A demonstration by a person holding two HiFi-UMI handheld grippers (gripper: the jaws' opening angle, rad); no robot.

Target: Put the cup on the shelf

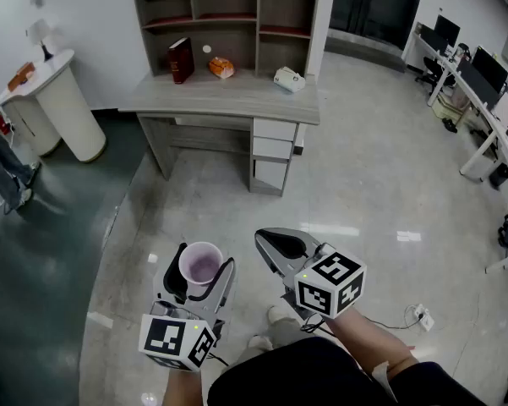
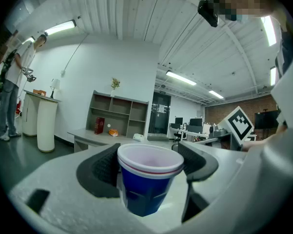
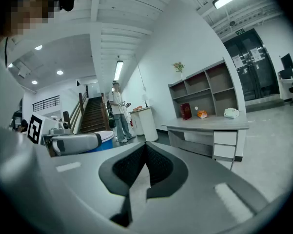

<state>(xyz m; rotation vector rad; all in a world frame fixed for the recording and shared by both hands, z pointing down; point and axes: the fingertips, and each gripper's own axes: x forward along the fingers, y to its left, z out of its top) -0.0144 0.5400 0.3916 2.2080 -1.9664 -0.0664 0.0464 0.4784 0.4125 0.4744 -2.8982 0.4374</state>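
A blue paper cup (image 2: 148, 179) with a white rim and a red stripe stands upright between the jaws of my left gripper (image 2: 148, 167), which is shut on it. From the head view the cup (image 1: 201, 265) shows its pale inside, held in the left gripper (image 1: 199, 276) low over the floor. My right gripper (image 1: 281, 245) hangs beside it with its jaws shut and nothing between them; its pads (image 3: 158, 167) meet in the right gripper view. The grey shelf unit (image 1: 228, 15) sits on a desk (image 1: 224, 100) a few steps ahead.
On the desk lie a red book (image 1: 180, 59), an orange packet (image 1: 221, 67) and a white object (image 1: 288, 78). A white round counter (image 1: 63, 104) stands at left with a person (image 1: 4, 172) beside it. Office desks with monitors (image 1: 482, 79) line the right.
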